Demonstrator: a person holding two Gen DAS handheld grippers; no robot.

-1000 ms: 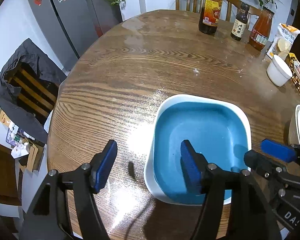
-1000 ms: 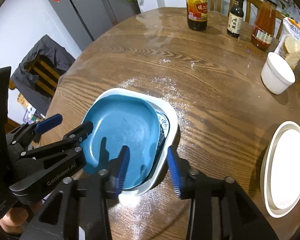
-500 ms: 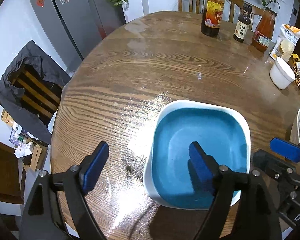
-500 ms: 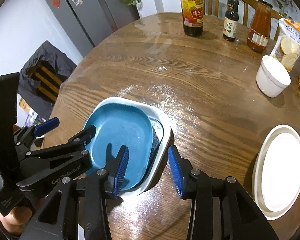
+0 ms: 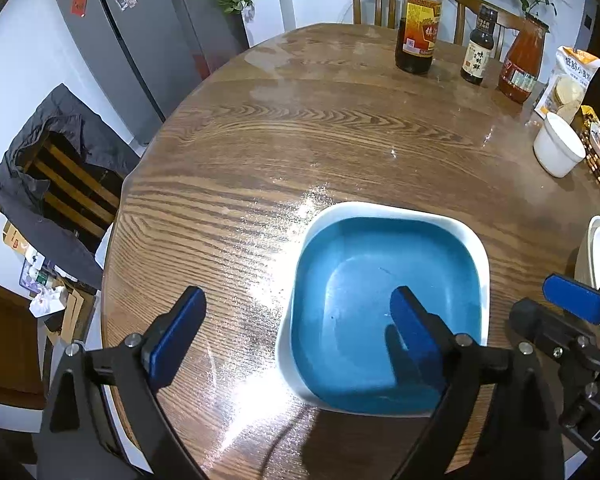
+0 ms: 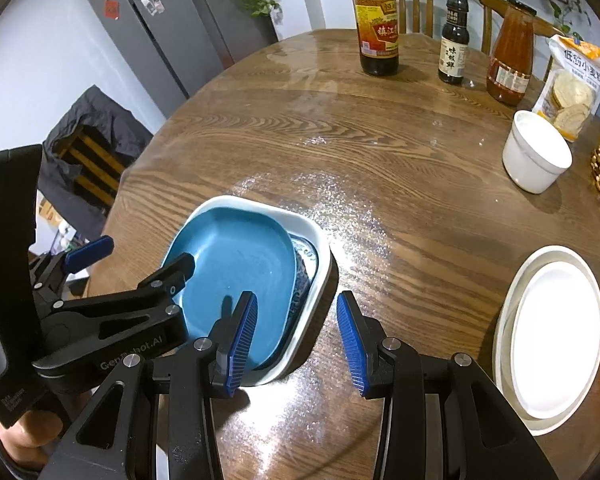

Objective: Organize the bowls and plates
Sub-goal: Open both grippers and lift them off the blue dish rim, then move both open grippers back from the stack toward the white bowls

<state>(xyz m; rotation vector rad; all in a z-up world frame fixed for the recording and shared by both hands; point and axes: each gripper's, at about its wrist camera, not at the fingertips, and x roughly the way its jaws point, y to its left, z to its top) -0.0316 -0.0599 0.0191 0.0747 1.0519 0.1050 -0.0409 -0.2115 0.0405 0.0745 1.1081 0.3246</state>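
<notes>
Blue plate [image 6: 236, 264] nested, seemingly, in white dish [image 6: 320, 276]

Bare table [image 6: 380, 168] lies open mid-way; bottles [image 6: 376, 28] and white cup [image 6: 536, 156] crowd its far right.

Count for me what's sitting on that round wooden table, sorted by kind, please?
Bottles: 3, a big dark one, a small dark one, a red sauce one.
Dishes: 3, a blue dish nested in a white-rimmed dish, and a white oval plate.
White cup: 1.
Snack bag: 1.
Total: 8. Something at the far right edge is cut off, so not counted.
</notes>
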